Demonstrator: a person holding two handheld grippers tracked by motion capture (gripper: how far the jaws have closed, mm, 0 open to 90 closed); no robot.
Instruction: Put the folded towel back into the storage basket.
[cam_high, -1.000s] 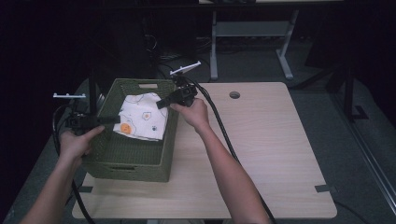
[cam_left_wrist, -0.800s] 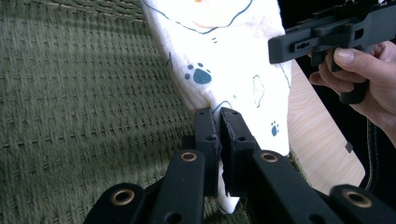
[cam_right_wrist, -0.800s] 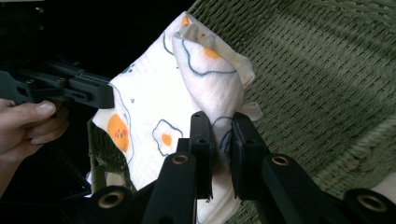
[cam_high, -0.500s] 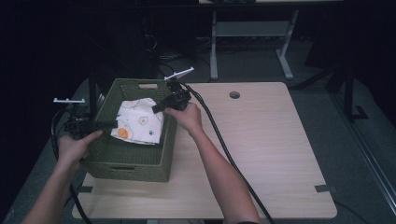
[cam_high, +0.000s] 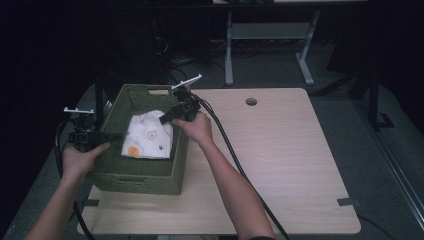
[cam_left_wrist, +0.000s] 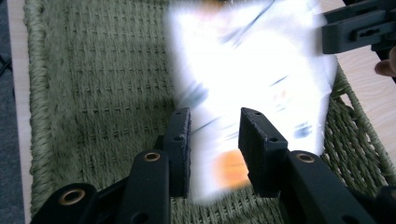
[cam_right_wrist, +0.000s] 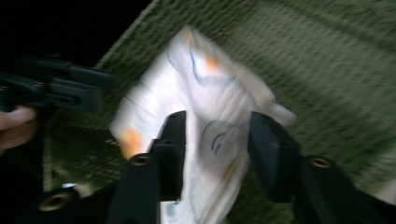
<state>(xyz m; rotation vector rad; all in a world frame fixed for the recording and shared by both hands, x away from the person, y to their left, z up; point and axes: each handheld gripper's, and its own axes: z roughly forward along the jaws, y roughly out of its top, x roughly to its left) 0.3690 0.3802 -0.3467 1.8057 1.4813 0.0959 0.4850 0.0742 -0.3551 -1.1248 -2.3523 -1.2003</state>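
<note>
Apparently woven basket walls cloth.

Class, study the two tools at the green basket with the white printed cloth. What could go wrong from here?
Both tools stand open around the cloth, so neither grips it: a lift now may leave it behind. The left tool sits low over the woven basket floor and might snag the weave when closing. The right tool might catch a single fold, letting the cloth unfold.

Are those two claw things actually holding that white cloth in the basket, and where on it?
No: both grippers, left and right, stand open over the cloth.
</note>
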